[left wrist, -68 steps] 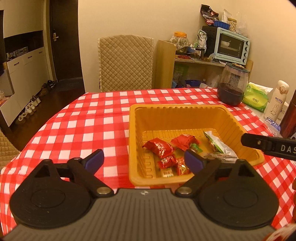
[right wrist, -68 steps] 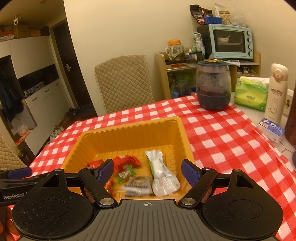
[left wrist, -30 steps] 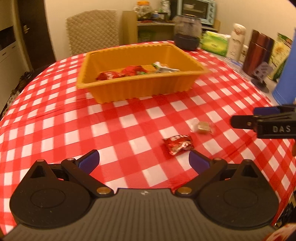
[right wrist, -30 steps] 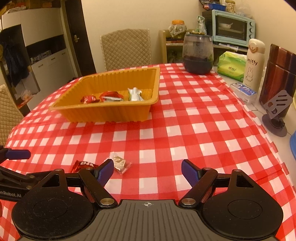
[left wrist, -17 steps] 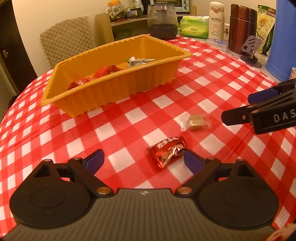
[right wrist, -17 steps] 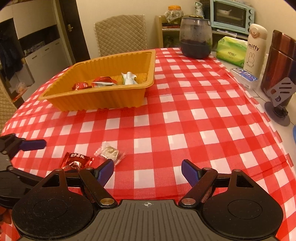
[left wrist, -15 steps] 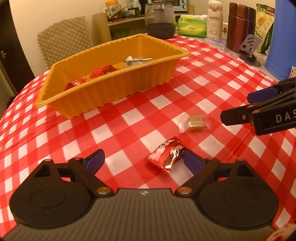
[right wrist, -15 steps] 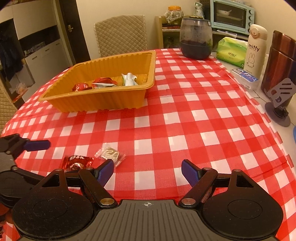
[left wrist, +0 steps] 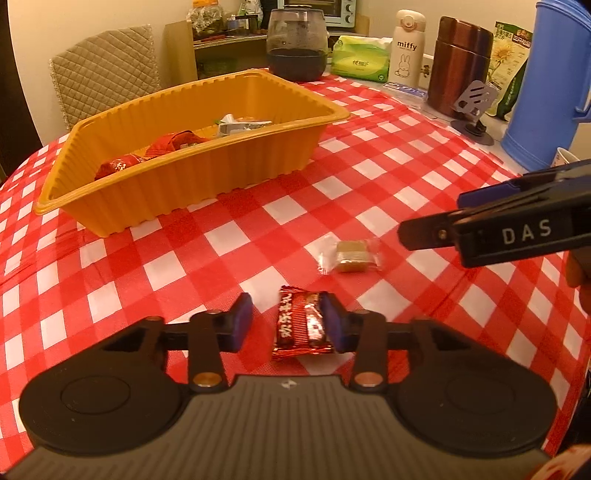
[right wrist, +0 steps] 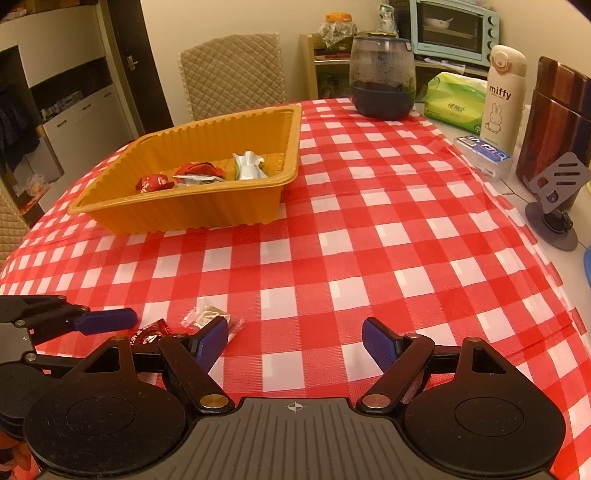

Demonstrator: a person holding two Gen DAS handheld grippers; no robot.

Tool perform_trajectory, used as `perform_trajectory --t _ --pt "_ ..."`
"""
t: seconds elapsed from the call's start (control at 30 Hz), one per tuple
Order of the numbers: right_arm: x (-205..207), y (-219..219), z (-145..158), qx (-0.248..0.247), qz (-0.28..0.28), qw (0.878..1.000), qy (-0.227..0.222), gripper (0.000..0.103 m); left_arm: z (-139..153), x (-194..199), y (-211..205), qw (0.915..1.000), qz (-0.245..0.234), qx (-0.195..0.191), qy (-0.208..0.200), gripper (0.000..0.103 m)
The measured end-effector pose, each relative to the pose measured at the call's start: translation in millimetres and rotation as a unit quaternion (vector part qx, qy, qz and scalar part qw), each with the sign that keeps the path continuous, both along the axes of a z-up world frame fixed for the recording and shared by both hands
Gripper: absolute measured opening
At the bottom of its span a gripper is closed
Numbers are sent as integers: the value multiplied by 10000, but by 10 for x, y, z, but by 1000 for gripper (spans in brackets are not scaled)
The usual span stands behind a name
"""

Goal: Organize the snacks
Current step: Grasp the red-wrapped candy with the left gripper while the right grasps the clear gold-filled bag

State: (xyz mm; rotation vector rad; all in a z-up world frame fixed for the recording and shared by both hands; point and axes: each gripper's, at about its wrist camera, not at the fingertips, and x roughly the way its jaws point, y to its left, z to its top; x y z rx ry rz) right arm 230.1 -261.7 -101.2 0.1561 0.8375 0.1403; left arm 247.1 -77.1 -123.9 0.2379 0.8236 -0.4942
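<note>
Red-and-white checked cloth [left wrist: 229,236] is being spread over the whole table, with a quilted chair [right wrist: 232,70] and a toaster oven [right wrist: 454,31] seen behind it. An orange tray [left wrist: 207,177] is being kept toward the far left, several wrapped snacks lying inside it. A red wrapped candy [left wrist: 301,325] is being straddled by the left gripper [left wrist: 288,321] near the front edge of the table; the jaws are standing partly apart, the right pad [left wrist: 330,321] touching the wrapper, a gap showing on the left side. A clear-wrapped tan candy [left wrist: 351,255] is lying just beyond, apart from the red one. The right gripper [right wrist: 295,341] is being held low over the cloth with jaws wide apart and nothing between them, the clear-wrapped candy [right wrist: 210,318] lying just beside its left finger [right wrist: 212,341]. A dark jar [right wrist: 382,75], a tissue pack [right wrist: 456,99] and a miffy bottle [right wrist: 504,92] are being kept along the far right.
</note>
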Motion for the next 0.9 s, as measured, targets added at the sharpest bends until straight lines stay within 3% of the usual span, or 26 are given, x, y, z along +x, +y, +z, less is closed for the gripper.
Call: perform_trajectory --t 0.1,0.27,0.5,0.67,0.9 --pt "-1 26 -10 -21 72 10000 -10 80 20 3 13 10000 -21 7 58 23" --pt "2 107 -24 -167 431 9988 -131 79 85 43 171 9997 176 83 115 23" --pt "92 399 -83 -545 1643 9843 -343 79 218 121 498 9979 647 -83 64 23" --pt "220 538 -180 -797 2496 9643 -392 66 262 130 589 9971 723 -203 74 23" --pt "320 511 -282 -790 2758 9576 -276 52 276 138 623 9969 740 -257 69 23"
